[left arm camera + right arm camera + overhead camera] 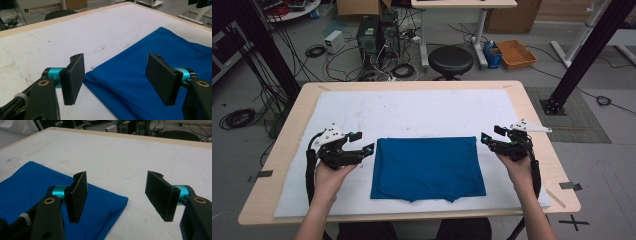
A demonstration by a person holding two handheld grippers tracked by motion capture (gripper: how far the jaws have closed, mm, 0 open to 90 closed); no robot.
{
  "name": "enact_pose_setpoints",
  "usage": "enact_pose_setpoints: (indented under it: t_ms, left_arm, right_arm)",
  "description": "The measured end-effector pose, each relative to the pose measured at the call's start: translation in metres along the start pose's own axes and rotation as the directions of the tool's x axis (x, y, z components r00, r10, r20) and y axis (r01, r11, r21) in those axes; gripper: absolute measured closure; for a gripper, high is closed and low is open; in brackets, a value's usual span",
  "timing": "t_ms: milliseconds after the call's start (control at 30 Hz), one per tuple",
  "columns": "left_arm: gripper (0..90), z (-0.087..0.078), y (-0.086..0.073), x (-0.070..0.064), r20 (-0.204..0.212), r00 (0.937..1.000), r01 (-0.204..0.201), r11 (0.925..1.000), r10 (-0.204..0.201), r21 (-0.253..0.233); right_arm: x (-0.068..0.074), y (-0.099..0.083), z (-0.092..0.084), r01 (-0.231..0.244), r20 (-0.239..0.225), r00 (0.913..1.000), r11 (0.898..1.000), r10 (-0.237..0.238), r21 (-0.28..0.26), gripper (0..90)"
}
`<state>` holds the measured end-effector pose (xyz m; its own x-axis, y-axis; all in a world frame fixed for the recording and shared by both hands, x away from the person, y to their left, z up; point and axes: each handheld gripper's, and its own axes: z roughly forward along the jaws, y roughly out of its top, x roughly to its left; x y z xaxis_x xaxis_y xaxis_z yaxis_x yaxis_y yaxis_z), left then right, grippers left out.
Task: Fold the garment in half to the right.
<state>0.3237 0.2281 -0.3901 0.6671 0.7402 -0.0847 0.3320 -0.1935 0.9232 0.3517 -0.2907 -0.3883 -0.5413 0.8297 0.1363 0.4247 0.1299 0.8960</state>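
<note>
Between the two grippers lies a plain deep-blue folded cloth [427, 167], with no print. The left gripper [362, 142] and right gripper [490, 135] are black with teal collars behind the pads. Beneath them a white mat [412, 110], faintly stained, covers a pale wood table [532, 107].

No text, label, brand, number or sign can be read anywhere in these pictures: the boxes and equipment on the floor at the far side are too small and blurred to make out any lettering, and the white cover of the worktop [422, 107] carries only faint stains and scuff marks
</note>
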Motion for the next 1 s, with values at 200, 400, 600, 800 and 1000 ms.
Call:
enact_pose_setpoints:
  t_ms: [200, 400, 600, 800, 1000]
  left_arm:
    - [27.0, -0.004, 0.0, -0.007, 0.054, 0.9979, 0.032, 0.998, -0.035, 0.055]
    - [29.8, -0.018, -0.013, -0.022, 0.031, 0.9956, 0.087, 0.9951, -0.088, 0.047]
    - [30.5, -0.029, -0.035, -0.039, -0.027, 0.9931, 0.115, 0.9919, -0.114, 0.054]
    - [38.0, -0.028, -0.058, -0.056, -0.067, 0.9681, 0.248, 0.9588, -0.241, 0.138]
    - [41.5, -0.02, -0.071, -0.068, -0.115, 0.9412, 0.335, 0.9225, -0.318, 0.192]
  right_arm:
    - [0.002, 0.001, 0.003, 0.012, -0.007, 0.9999, 1.0, -0.011, 0.006, 32.7]
    - [0.004, 0.001, 0.005, 0.02, -0.007, 0.9998, 1.0, -0.02, 0.008, 32.8]
    - [0.007, 0.0, 0.008, 0.03, -0.014, 0.9995, 0.999, -0.03, 0.013, 32.8]
    - [0.009, 0.0, 0.009, 0.035, -0.018, 0.9992, 0.999, -0.035, 0.015, 32.9]
    - [0.011, 0.0, 0.011, 0.041, -0.025, 0.9988, 0.999, -0.041, 0.021, 32.9]
